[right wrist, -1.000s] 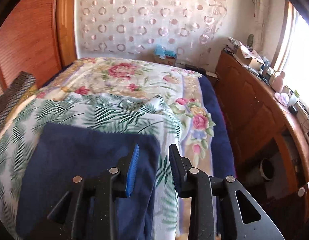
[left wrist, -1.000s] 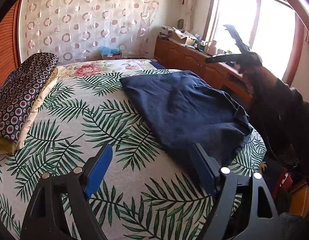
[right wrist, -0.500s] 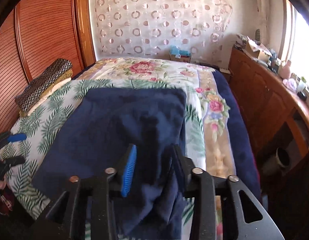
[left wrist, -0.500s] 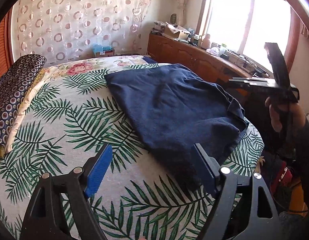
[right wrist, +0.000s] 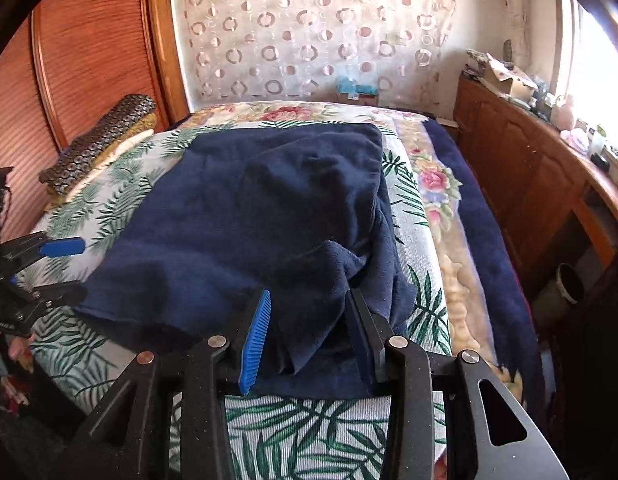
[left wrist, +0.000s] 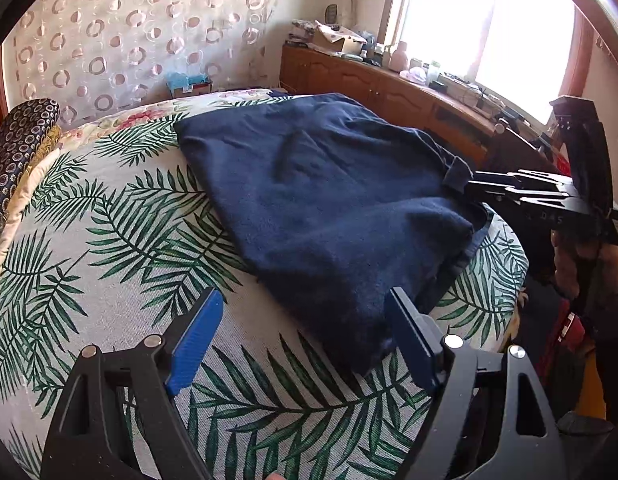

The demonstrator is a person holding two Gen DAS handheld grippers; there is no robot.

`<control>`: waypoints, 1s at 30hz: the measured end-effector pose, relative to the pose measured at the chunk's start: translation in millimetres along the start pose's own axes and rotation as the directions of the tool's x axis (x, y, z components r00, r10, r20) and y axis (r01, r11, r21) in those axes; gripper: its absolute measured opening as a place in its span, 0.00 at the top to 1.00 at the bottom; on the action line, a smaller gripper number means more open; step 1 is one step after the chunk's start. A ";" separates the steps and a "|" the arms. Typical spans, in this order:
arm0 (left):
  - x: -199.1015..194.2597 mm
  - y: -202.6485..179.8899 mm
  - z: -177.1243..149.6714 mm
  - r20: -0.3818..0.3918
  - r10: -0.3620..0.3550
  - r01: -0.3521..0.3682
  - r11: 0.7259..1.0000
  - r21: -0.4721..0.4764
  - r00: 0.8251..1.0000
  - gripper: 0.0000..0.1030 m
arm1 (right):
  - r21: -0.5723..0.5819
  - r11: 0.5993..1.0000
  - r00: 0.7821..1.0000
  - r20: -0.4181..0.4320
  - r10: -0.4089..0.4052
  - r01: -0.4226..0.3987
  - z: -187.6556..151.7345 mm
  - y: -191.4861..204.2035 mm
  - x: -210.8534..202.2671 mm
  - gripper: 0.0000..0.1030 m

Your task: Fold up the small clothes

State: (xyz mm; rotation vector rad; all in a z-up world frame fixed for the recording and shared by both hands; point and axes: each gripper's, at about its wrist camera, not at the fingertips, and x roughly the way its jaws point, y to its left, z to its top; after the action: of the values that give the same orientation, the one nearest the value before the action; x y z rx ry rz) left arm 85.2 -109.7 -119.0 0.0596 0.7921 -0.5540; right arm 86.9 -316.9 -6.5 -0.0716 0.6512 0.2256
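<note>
Right wrist view: the navy garment (right wrist: 237,216) lies rumpled on the palm-print bedspread (right wrist: 309,432); right gripper (right wrist: 307,332) straddles its near bunched edge, jaws parted, not pinching. Left gripper (left wrist: 305,340) gapes empty at the near corner. Next: pinch both, then fold

Navy blue garment (left wrist: 329,200) on a white bedspread (left wrist: 109,240) printed with green palm fronds; floral blanket (right wrist: 433,184) with pink roses; dark cushion (left wrist: 13,152) with ring pattern; blue gripper pads (left wrist: 195,340).
</note>
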 end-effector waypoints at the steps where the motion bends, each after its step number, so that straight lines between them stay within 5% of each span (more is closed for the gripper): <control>1: 0.3 0.0 -0.2 -0.001 -0.001 0.001 1.000 0.000 1.000 0.19 | -0.002 1.000 1.000 -0.001 -0.001 0.001 2.0 1.8 3.9 0.61; 10: -2.3 1.4 -1.2 0.005 0.003 -0.003 1.000 -0.006 1.000 0.19 | -0.110 0.986 0.991 -0.041 -0.131 0.126 1.2 14.8 14.7 0.62; 11: -2.1 1.7 -1.7 0.004 0.001 -0.001 1.000 -0.008 1.000 0.19 | -0.107 0.988 0.992 -0.042 -0.119 0.113 -0.2 10.9 12.2 0.66; 12: -1.5 2.0 -1.8 0.003 0.000 0.000 1.000 -0.010 1.000 0.19 | -0.102 0.989 0.993 -0.040 -0.107 0.103 -1.1 7.8 8.6 0.89; 16: -1.7 1.2 -1.5 0.002 0.000 0.000 1.000 -0.011 1.000 0.19 | -0.037 0.994 0.995 0.014 -0.101 0.101 -10.3 -8.0 -21.4 0.93; 21: -2.9 -0.9 0.0 0.008 -0.001 0.001 1.000 -0.008 1.000 0.19 | 0.023 0.991 0.990 0.048 -0.133 0.133 -16.8 -27.5 -49.5 0.93; 25: -3.5 -0.6 1.8 0.013 0.006 -0.006 1.000 -0.009 1.000 0.19 | 0.052 0.978 0.977 0.062 -0.204 0.201 -19.3 -29.7 -53.6 0.70; 30: -7.6 6.3 7.6 0.044 0.028 -0.026 0.999 -0.046 0.999 0.19 | 0.061 0.991 0.990 0.074 -0.121 0.117 -11.3 -31.8 -51.9 0.61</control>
State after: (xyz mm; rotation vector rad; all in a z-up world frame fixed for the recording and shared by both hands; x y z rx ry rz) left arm 89.0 -102.8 -109.4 0.0156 0.7591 -0.5101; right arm 47.5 -359.0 15.9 -0.0467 0.5740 0.0944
